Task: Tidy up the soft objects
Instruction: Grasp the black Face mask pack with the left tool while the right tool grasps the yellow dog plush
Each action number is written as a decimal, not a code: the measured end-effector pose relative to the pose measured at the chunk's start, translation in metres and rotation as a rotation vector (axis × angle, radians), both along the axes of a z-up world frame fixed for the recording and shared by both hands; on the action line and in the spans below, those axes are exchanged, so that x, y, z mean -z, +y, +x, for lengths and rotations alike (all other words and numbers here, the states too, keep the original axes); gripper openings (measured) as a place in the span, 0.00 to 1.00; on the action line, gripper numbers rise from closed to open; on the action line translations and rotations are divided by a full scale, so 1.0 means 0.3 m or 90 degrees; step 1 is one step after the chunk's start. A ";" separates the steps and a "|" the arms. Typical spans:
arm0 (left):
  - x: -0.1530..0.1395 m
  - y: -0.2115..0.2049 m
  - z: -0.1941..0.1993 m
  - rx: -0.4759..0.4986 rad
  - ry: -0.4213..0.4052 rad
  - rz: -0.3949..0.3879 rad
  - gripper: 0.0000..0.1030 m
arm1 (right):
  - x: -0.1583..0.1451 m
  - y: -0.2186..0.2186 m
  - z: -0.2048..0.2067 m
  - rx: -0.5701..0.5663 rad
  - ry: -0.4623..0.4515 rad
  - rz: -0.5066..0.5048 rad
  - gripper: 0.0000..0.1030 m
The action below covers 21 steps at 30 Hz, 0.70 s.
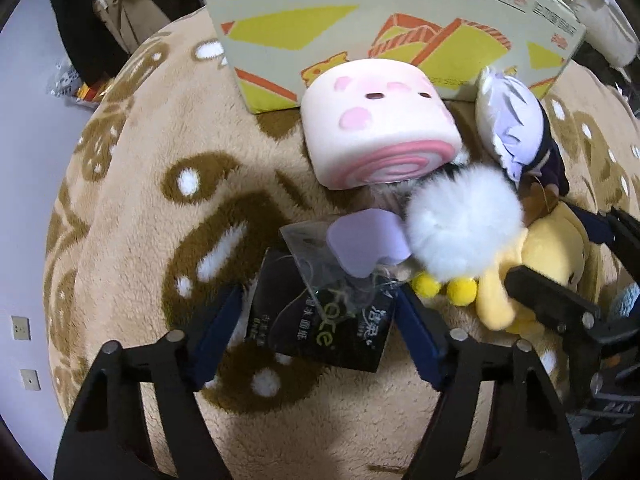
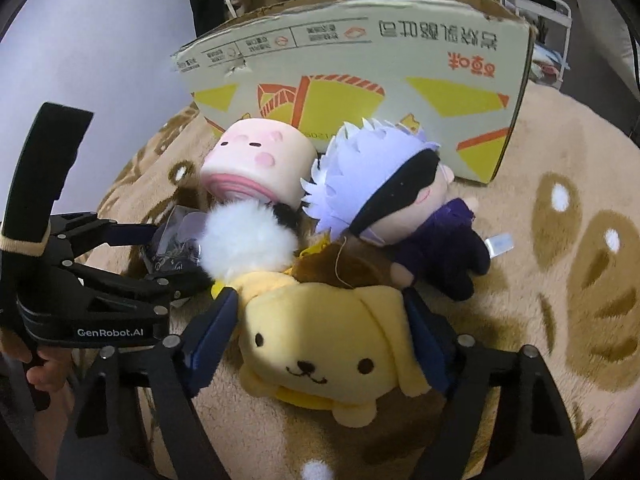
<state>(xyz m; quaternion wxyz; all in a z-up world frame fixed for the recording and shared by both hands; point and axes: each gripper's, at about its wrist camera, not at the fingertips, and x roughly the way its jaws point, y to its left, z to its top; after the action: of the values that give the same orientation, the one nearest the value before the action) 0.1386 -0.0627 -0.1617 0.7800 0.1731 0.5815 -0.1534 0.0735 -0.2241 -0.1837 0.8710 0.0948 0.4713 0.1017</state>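
Soft toys lie in a pile on a tan blanket. My left gripper is open, its jaws on both sides of a black tissue pack that has a clear bag and a lilac sponge on it. My right gripper is open around a yellow dog plush, its pads close to the plush's sides. Behind lie a white pompom, a pink roll-cake plush and a white-haired doll. The right gripper also shows in the left wrist view.
A cardboard box with yellow and orange print stands behind the pile. The blanket has brown patterns. The left gripper's body is at the left of the right wrist view. Clutter and a wall lie beyond.
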 end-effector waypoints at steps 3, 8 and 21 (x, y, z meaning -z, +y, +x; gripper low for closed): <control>-0.009 -0.008 -0.013 0.007 -0.005 0.004 0.67 | -0.004 -0.003 -0.004 -0.001 -0.002 -0.007 0.78; -0.017 -0.002 -0.034 0.005 0.000 -0.002 0.66 | -0.010 0.004 -0.012 -0.002 0.003 -0.024 0.78; -0.016 0.001 -0.053 -0.001 0.009 0.002 0.65 | 0.007 -0.001 -0.007 0.008 0.015 -0.035 0.76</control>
<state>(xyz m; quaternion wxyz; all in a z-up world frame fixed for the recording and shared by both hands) 0.1228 -0.0625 -0.1570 0.7761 0.1724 0.5870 -0.1530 0.0714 -0.2244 -0.1857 0.8684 0.0748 0.4833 0.0825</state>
